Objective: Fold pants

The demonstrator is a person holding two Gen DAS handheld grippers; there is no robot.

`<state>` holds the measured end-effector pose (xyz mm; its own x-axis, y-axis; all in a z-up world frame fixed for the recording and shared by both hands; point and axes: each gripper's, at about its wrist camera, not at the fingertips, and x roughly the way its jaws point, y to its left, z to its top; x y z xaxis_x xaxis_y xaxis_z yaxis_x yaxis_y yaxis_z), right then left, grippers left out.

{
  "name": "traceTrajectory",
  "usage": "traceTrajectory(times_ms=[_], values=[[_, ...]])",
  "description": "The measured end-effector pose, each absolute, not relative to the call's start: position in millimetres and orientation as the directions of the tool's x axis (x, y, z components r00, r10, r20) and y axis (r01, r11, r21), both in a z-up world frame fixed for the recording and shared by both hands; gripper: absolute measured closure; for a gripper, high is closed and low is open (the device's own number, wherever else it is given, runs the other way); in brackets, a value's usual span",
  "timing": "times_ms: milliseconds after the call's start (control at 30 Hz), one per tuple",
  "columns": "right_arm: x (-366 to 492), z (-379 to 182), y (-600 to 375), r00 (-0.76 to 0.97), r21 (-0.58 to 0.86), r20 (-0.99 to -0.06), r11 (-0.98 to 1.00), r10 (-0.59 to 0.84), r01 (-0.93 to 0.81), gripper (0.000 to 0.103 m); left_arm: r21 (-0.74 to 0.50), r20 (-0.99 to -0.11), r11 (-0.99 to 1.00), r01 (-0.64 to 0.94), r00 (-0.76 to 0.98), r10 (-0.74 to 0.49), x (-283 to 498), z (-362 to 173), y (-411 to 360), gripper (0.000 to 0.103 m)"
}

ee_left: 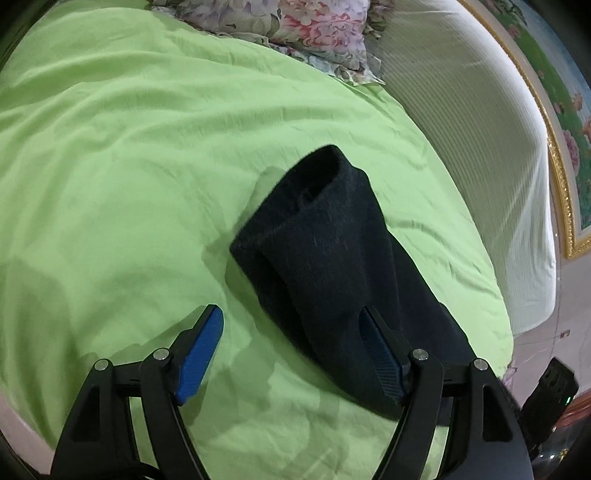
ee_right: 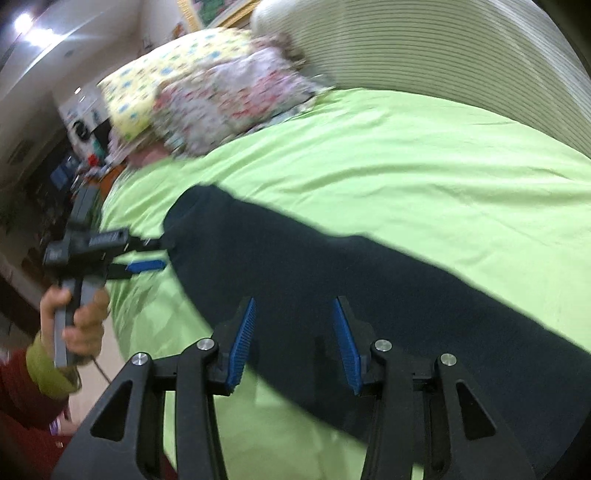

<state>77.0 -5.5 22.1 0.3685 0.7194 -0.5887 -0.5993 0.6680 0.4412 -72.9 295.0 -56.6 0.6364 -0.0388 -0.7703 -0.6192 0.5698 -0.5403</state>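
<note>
On the green bed (ee_left: 129,166), both grippers, left (ee_left: 291,354) and right (ee_right: 295,343), hover open over dark pants (ee_left: 325,258); a careless regrasp could undo the fold.

pants (ee_right: 332,266) cut off at right edge, pillows (ee_right: 207,96) blurred, shelf clutter (ee_right: 74,170) too small to ID

Wide bare green bed (ee_left: 129,166) lies open from nine to twelve o'clock of the dark pants (ee_left: 325,258). Floral pillows (ee_left: 310,26) block twelve, the ribbed white headboard (ee_left: 480,147) two o'clock.
</note>
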Motion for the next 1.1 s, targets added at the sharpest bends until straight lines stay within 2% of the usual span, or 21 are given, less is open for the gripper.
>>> traceTrajectory(times_ms=[133, 200, 267, 467, 533, 567, 733, 933, 1033, 1100], values=[[128.8, 6.6, -6.8, 0.390, 0.449, -0.625, 0.720, 0.676, -0.528, 0.058, -0.531, -0.767, 0.581, -0.617, 0.641, -0.021, -63.9, -60.3, 301.0, 0.029], [151.0, -0.5, 2.3, 0.376, 0.435, -0.651, 0.730, 0.660, -0.528, 0.058, -0.517, -0.769, 0.601, -0.610, 0.639, -0.014, -59.0, -62.4, 300.3, 0.033], [167.9, -7.4, 17.3, 0.345, 0.418, -0.677, 0.725, 0.651, -0.548, 0.058, -0.506, -0.770, 0.617, -0.603, 0.638, -0.007, -54.1, -63.6, 299.9, 0.043], [185.4, -34.1, 64.3, 0.216, 0.359, -0.761, 0.674, 0.612, -0.646, 0.058, -0.517, -0.754, 0.623, -0.588, 0.656, -0.007, -50.7, -66.9, 302.1, 0.052], [184.4, -35.1, 65.2, 0.216, 0.363, -0.744, 0.653, 0.633, -0.664, 0.069, -0.502, -0.758, 0.629, -0.593, 0.652, 0.010, -47.0, -68.2, 301.2, 0.056], [183.5, -33.6, 65.2, 0.192, 0.383, -0.736, 0.633, 0.650, -0.673, 0.085, -0.498, -0.757, 0.633, -0.594, 0.653, 0.017, -45.4, -68.5, 300.7, 0.062], [158.8, -9.6, 60.7, 0.256, 0.293, -0.727, 0.624, 0.638, -0.725, 0.092, -0.530, -0.713, 0.645, -0.551, 0.701, 0.012, -50.1, -58.3, 297.8, 0.081], [150.6, 24.8, 35.4, 0.420, 0.291, -0.617, 0.689, 0.665, -0.664, 0.093, -0.565, -0.637, 0.669, -0.483, 0.771, 0.018, -75.2, -20.0, 292.4, 0.082], [154.8, 21.2, 45.2, 0.464, 0.267, -0.611, 0.719, 0.641, -0.642, 0.093, -0.592, -0.611, 0.665, -0.455, 0.792, -0.002, -80.7, -14.4, 298.0, 0.082], [160.9, 12.0, 57.6, 0.462, 0.264, -0.627, 0.728, 0.628, -0.632, 0.094, -0.567, -0.631, 0.677, -0.469, 0.776, 0.010, -78.2, -19.4, 299.3, 0.082]])
